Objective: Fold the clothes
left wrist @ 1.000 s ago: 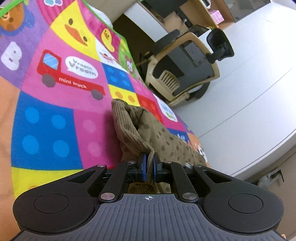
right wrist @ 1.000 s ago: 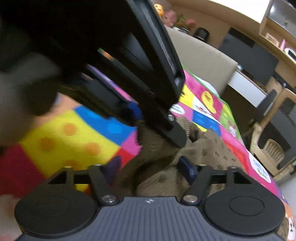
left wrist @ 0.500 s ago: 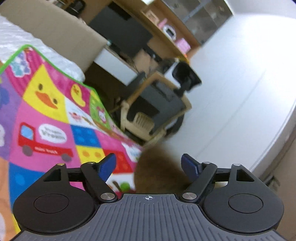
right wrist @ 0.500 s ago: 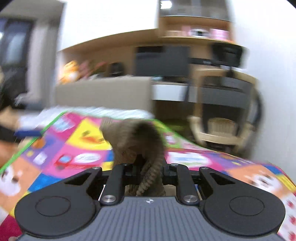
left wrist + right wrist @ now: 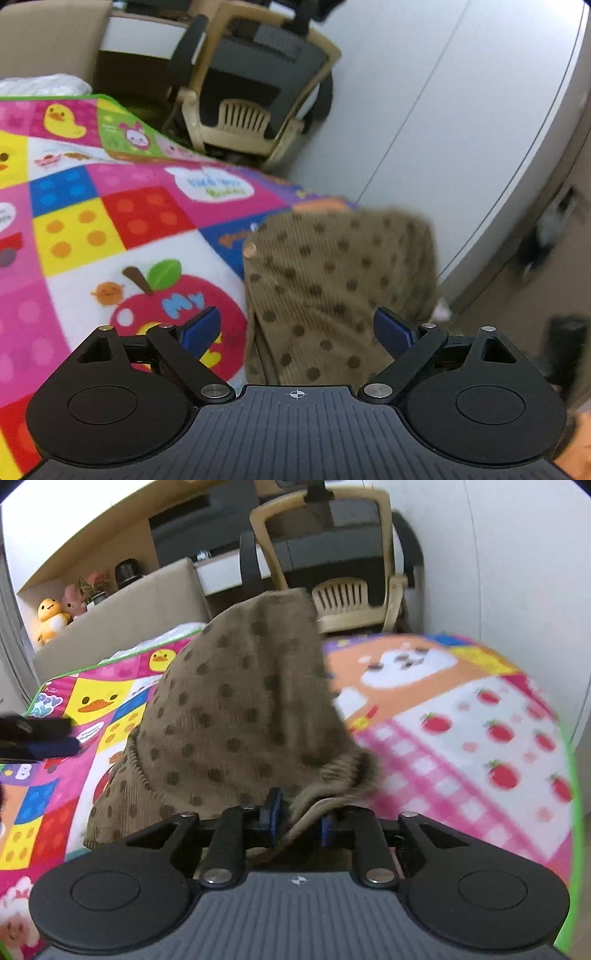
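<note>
Under my tongs lies a bright play mat (image 5: 122,229) of coloured squares, with ducks, an apple and strawberries printed on it. On it rests the brown dotted garment (image 5: 332,280), its lower part spread over the mat.

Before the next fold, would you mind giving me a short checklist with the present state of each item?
1. Right hand-held gripper shut on the brown dotted corduroy garment: ok, a bunched edge sits between its blue pads.
2. Left hand-held gripper free to take a new hold: ok, its fingers are spread wide and hold nothing.
3. Garment within the left gripper's reach: ok, cloth lies straight ahead between its fingers.
4. Garment spread flat for folding: not ok, it hangs bunched and lifted from the right gripper.
5. Bright patchwork cartoon play mat free beside the garment: ok in the part shown.
6. Sharp view: not ok, both views are motion blurred.
</note>
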`<state>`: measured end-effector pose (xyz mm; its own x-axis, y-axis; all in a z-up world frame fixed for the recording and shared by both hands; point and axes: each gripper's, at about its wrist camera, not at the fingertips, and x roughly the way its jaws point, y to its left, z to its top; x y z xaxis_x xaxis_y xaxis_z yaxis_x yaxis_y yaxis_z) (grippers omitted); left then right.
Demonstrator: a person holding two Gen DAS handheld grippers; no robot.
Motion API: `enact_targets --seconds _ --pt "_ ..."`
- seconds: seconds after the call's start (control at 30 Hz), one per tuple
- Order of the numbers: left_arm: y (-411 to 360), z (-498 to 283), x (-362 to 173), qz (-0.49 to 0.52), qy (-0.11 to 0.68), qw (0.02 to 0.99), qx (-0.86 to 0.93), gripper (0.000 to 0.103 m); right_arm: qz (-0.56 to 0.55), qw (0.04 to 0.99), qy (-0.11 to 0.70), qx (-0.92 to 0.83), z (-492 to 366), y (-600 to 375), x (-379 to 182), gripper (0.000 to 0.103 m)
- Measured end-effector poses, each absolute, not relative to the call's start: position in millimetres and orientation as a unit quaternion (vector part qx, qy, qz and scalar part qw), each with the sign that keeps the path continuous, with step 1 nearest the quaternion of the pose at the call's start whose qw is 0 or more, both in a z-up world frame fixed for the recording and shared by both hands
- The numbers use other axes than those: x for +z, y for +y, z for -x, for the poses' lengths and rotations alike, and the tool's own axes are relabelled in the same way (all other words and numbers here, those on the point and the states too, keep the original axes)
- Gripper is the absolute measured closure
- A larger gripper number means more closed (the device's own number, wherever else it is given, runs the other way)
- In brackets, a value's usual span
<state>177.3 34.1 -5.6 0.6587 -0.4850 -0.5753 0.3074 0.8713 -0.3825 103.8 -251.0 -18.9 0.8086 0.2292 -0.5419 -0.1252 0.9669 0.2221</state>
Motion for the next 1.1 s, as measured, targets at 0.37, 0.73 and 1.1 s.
enact_targets --seconds 0.37,0.73,1.1 --pt "1.7 -183.5 -42.1 0.059 0.389 0.895 -0.212 0.009 -0.028 0.962 0.155 0.224 -123.5 -217.3 56.6 0.047" --pt "34.0 -170.1 -12.2 0.077 0.356 0.898 -0.248 0.007 -0.126 0.919 0.337 0.161 -247.8 -222.7 -37.0 0.036" --pt "16.7 -195.1 -22.9 0.099 0.374 0.88 -0.276 0.006 0.035 0.94 0.314 0.131 -146.8 -245.9 -36.4 0.033"
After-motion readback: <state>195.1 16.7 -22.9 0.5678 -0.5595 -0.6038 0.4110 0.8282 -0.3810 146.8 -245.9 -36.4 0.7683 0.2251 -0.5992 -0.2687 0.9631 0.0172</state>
